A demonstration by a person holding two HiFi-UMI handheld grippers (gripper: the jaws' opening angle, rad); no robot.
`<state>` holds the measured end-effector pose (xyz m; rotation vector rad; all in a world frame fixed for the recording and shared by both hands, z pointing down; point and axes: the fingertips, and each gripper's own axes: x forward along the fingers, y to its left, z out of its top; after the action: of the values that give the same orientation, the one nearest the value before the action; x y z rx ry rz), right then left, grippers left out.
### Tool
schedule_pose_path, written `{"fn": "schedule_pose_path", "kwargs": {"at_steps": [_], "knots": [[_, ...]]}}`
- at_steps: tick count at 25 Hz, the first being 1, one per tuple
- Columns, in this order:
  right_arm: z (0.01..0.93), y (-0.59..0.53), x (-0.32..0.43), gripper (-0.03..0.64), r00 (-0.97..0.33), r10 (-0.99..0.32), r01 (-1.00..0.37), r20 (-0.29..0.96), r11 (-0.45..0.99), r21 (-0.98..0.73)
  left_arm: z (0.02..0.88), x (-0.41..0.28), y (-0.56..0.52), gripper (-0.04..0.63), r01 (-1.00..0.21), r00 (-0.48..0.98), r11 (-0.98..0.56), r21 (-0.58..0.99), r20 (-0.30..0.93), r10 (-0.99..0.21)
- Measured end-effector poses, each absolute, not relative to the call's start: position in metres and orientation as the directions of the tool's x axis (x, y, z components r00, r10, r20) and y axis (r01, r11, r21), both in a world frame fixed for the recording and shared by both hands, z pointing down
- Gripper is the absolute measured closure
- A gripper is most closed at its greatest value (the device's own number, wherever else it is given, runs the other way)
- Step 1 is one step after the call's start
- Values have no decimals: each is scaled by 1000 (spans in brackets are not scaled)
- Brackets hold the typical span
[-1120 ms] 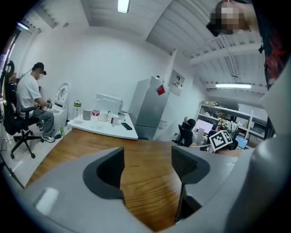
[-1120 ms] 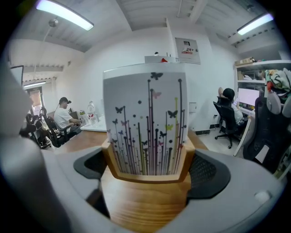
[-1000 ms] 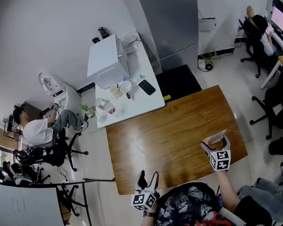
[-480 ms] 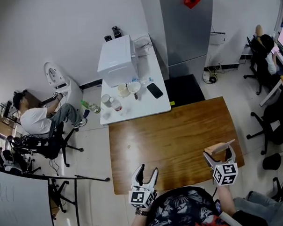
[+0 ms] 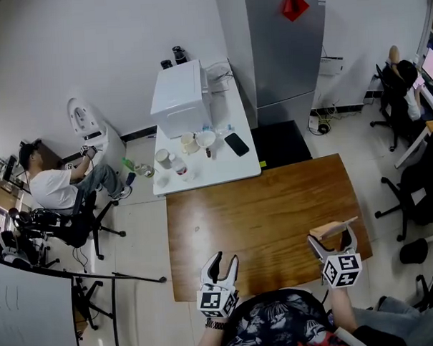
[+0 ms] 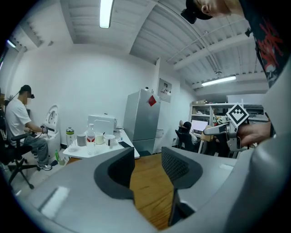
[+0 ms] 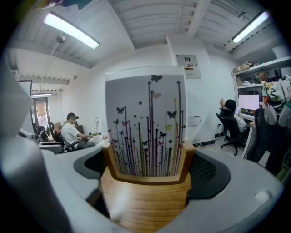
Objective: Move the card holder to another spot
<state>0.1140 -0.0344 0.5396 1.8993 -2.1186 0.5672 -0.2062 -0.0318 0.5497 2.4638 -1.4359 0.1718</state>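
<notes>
The wooden card holder (image 5: 329,229) hangs just over the front right corner of the brown table (image 5: 261,202), and my right gripper (image 5: 331,237) is shut on it. In the right gripper view the card holder (image 7: 145,200) fills the space between both pads, with a white card (image 7: 145,123) printed with butterflies and coloured stems standing upright in it. My left gripper (image 5: 224,259) hovers at the table's front edge, left of centre. Its jaws (image 6: 148,166) are closing with nothing between them; only bare table wood shows through the narrow gap.
Behind the brown table stands a white table (image 5: 223,168) with a white box-shaped appliance (image 5: 181,98), cups and a phone (image 5: 237,143). A grey fridge (image 5: 286,44) is behind that. One person (image 5: 56,190) sits at the left; office chairs (image 5: 410,189) stand at the right.
My left gripper's jaws have drawn closer together. The right gripper still holds the card holder near the front right corner. The head view has shifted a little.
</notes>
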Motion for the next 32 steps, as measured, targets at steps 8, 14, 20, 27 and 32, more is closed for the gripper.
{"fn": "schedule_pose_path", "kwargs": {"at_steps": [8,14,20,27,32], "knots": [[536,-36,109,81,-134,-895,-988,424,87,-128,550,-215,-33,399,-870,487,-446,211,217,-846],[512,-47,81,81,-214,-897,-975,388,172,-140,554,-226,-30,399,-883,455,-402,242,225,-862],[515,-70,-24,81,-436,-831,-900,346,393,-189,585,-255,-5,478,-957,286,-239,163,415,-864],[595,-108,-176,81,-639,-688,-764,343,620,-179,583,-294,34,485,-969,240,-189,159,420,-875],[709,-133,-244,83,-652,-592,-718,474,683,-136,583,-343,62,485,-987,135,-77,142,455,-880]]}}
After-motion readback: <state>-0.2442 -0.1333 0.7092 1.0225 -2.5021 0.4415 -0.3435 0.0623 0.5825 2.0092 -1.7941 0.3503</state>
